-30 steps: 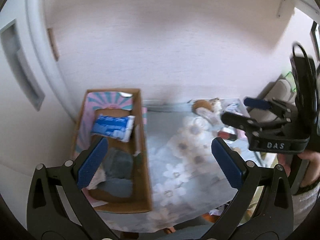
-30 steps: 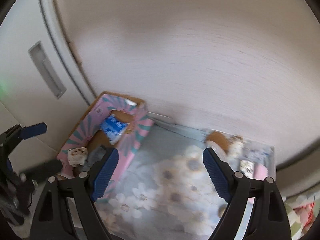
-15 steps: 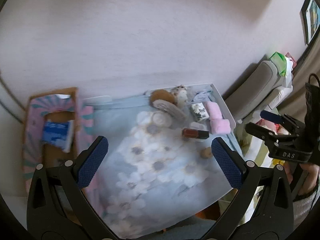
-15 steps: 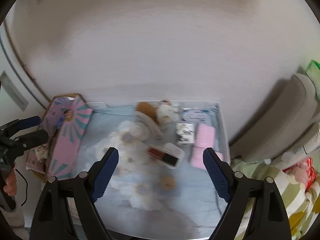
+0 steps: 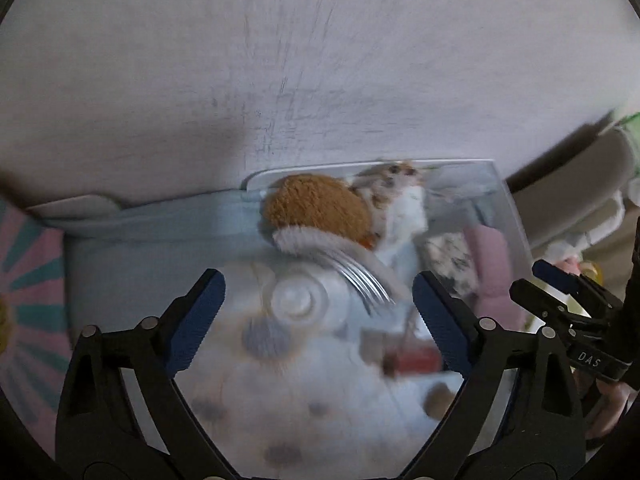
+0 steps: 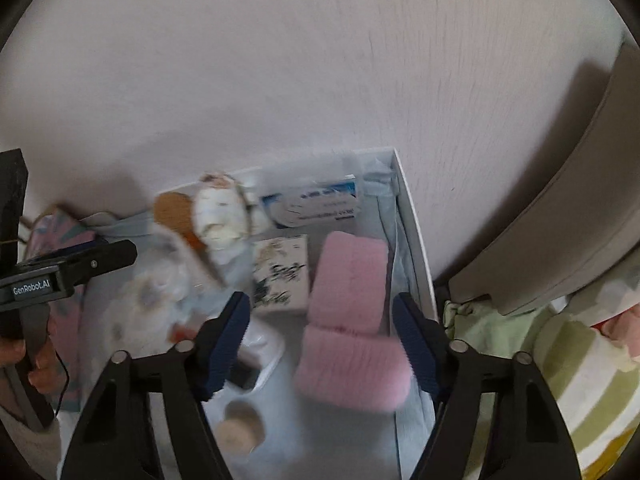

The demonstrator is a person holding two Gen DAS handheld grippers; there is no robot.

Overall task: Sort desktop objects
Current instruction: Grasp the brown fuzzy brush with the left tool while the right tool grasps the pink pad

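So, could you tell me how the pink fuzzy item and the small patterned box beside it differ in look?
The pink fuzzy item is soft, plain pink and bulky; the patterned box is flat, hard-edged and white with dark markings. The pink item sits between the open right gripper fingers; the box lies further left. Both rest in the white tray.

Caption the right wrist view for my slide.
Open right tongs hover over pink rolls in a white tray.

Red-and-white item motion-blurred, striped box cut by left edge, floral cloth smeared
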